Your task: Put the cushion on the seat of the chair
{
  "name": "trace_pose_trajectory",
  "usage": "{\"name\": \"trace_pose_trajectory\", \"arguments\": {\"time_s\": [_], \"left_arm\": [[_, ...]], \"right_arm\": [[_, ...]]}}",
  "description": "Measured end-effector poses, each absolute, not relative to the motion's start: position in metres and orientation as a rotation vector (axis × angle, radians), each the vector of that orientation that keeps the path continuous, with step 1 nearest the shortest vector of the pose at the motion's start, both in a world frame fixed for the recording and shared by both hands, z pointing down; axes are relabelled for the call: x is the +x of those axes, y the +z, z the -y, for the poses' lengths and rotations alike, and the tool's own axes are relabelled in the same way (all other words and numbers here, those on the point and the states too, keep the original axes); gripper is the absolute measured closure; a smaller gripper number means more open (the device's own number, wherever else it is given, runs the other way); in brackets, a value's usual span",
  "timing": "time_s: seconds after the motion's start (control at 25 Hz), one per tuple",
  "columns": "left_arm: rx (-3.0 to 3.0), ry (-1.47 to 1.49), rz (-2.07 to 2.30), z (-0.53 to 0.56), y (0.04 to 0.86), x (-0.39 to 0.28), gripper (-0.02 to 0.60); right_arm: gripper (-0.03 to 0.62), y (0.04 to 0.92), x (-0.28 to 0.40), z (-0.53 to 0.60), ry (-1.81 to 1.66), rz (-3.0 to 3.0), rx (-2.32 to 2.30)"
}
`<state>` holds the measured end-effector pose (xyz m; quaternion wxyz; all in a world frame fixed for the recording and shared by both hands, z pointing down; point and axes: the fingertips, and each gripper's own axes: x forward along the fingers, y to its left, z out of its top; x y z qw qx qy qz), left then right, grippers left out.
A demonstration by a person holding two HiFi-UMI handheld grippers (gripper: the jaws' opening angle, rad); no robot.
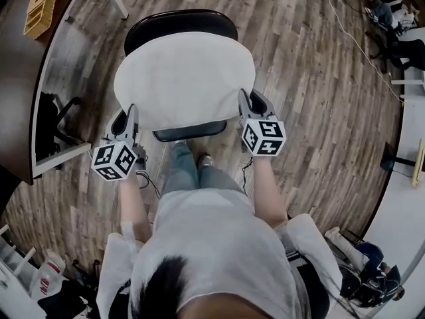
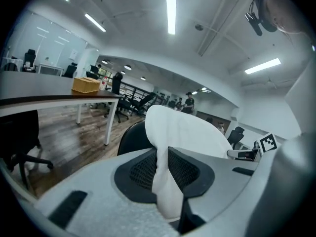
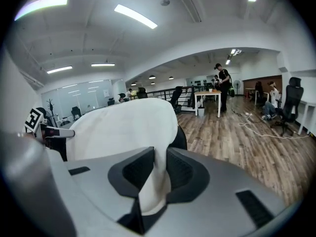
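Note:
A white cushion [image 1: 184, 78] is held flat over a black chair [image 1: 180, 24], hiding most of the seat; only the backrest and the seat's front edge [image 1: 190, 131] show. My left gripper [image 1: 126, 121] is shut on the cushion's near-left corner, and my right gripper [image 1: 247, 105] is shut on its near-right corner. In the left gripper view the cushion [image 2: 190, 132] is pinched between the dark pads [image 2: 143, 174]. The right gripper view shows the cushion [image 3: 123, 127] squeezed between that gripper's pads [image 3: 180, 174] too.
A desk [image 1: 26, 78] with a yellow wicker box [image 1: 41, 8] stands at the left, beside another dark chair [image 1: 50, 121]. Cables [image 1: 345, 25] trail across the wooden floor at the upper right. The person's legs stand just in front of the chair.

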<state>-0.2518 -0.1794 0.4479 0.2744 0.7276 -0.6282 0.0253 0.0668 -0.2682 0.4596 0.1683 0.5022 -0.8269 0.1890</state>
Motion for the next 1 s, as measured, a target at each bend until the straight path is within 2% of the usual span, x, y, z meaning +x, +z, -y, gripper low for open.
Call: {"name": "trace_pose_trajectory", "arguments": {"time_s": [1.0], "left_arm": [[1.726, 0.36, 1.416, 0.202, 0.665, -0.257, 0.523]], "right_arm": [[0.53, 0.67, 0.069, 0.26, 0.822, 1.918, 1.35]]}}
